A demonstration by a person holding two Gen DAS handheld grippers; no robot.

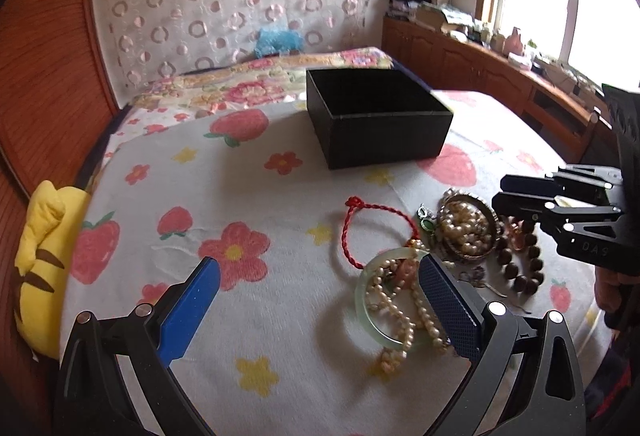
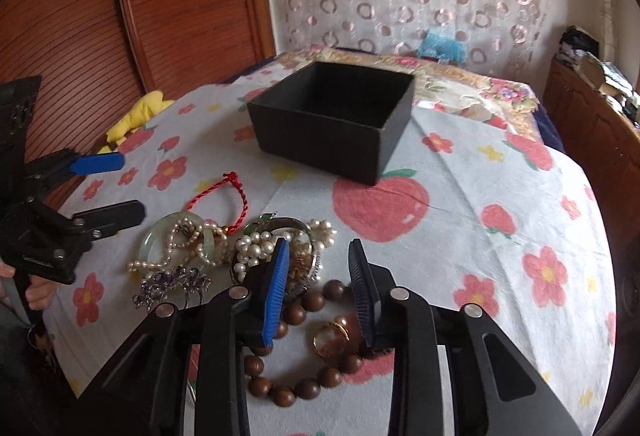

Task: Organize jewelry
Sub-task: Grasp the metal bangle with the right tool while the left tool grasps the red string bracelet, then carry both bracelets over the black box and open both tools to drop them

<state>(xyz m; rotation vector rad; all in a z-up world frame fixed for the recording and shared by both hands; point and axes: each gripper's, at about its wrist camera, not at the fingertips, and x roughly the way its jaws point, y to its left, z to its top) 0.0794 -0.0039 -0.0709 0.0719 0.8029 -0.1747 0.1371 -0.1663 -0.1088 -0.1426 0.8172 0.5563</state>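
Left claw (image 1: 320, 300), jaws wide apart, hovers over a pale green jade bangle (image 1: 386, 300) tangled with pearls. Right claw (image 2: 320, 288), jaws partly apart and gripping nothing, hangs above a brown wooden bead bracelet (image 2: 304, 348). An open black cardboard box (image 2: 332, 124) sits farther back on the flower-printed bed (image 2: 500, 236).

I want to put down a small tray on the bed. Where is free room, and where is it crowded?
Free: the flowered sheet between the black box and the yellow toy, and right of the box. Crowded: the jewelry pile in front, where both grippers reach.
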